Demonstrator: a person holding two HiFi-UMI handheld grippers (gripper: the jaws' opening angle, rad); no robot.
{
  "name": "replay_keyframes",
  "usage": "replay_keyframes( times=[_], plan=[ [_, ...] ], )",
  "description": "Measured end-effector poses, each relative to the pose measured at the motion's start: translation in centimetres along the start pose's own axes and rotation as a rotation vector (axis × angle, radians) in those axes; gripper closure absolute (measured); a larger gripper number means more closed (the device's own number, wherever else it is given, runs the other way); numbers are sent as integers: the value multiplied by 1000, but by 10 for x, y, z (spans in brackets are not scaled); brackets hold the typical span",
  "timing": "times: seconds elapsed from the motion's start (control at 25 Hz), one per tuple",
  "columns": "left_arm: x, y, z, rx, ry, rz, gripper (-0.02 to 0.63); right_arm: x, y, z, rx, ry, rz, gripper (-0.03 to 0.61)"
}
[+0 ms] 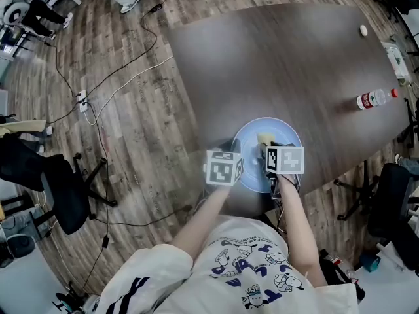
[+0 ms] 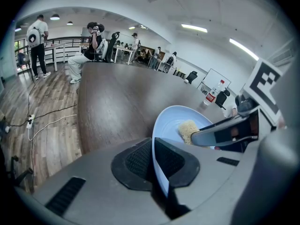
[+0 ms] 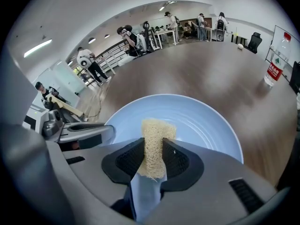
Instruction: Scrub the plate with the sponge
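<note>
Head view looks down on a person's forearms at the near edge of a dark table [image 1: 262, 64]. The left gripper [image 2: 153, 161] is clamped tight on the near-left rim of a pale blue plate [image 3: 201, 121]. The right gripper [image 3: 153, 159] pinches a tan sponge [image 3: 158, 132] over the plate's middle. Far right, a water bottle [image 1: 374, 99] stands.

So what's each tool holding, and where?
Left tool clamps the plate by its rim; right tool pinches the sponge by its near half.
</note>
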State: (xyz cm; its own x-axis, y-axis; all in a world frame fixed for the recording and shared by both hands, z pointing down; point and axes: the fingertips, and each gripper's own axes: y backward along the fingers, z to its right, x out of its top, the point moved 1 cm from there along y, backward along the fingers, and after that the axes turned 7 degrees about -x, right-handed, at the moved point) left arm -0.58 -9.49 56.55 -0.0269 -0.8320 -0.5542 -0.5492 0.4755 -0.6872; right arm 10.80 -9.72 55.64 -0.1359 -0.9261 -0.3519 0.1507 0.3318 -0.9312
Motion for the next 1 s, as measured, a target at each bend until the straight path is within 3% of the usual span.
replay_keyframes(
  times=[1.0],
  plan=[
    [2, -1, -2, -2, 17, 4, 586, -20, 17, 61, -139, -44, 0, 460]
  ],
)
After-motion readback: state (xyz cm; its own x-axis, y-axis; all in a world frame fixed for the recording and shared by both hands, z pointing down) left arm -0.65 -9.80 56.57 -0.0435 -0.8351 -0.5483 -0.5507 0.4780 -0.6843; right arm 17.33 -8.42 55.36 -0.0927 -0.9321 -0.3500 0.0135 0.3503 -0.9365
